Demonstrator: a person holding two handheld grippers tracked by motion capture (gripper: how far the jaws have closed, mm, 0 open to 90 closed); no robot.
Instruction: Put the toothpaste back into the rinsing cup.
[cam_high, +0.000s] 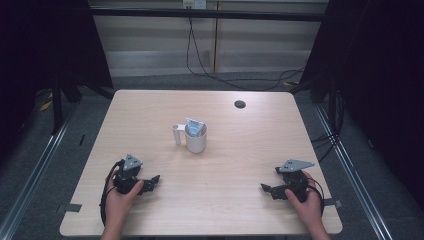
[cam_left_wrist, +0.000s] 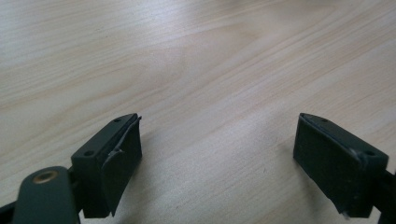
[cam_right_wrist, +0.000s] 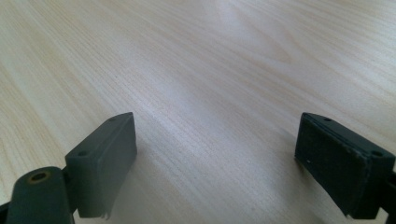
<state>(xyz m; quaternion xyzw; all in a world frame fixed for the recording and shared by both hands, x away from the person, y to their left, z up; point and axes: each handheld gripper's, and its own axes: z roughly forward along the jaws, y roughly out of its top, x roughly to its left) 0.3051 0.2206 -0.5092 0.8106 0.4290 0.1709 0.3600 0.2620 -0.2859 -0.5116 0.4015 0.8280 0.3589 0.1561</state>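
Observation:
A white mug (cam_high: 196, 138) stands near the middle of the wooden table (cam_high: 150, 110), with a light blue packet (cam_high: 194, 126) sticking out of its top. A small white handle-shaped piece (cam_high: 178, 134) sits against its left side. My left gripper (cam_high: 153, 182) rests low on the table at the front left, held by a hand, open with bare wood between its jaws (cam_left_wrist: 218, 144). At the front right my right gripper (cam_high: 265, 189) lies the same way, open and holding nothing (cam_right_wrist: 215, 144). Both are well short of the mug.
A round dark cable hole (cam_high: 240, 104) sits in the table's far right part. Black cables (cam_high: 210, 75) trail across the floor behind the table. Dark curtains and stands flank both sides.

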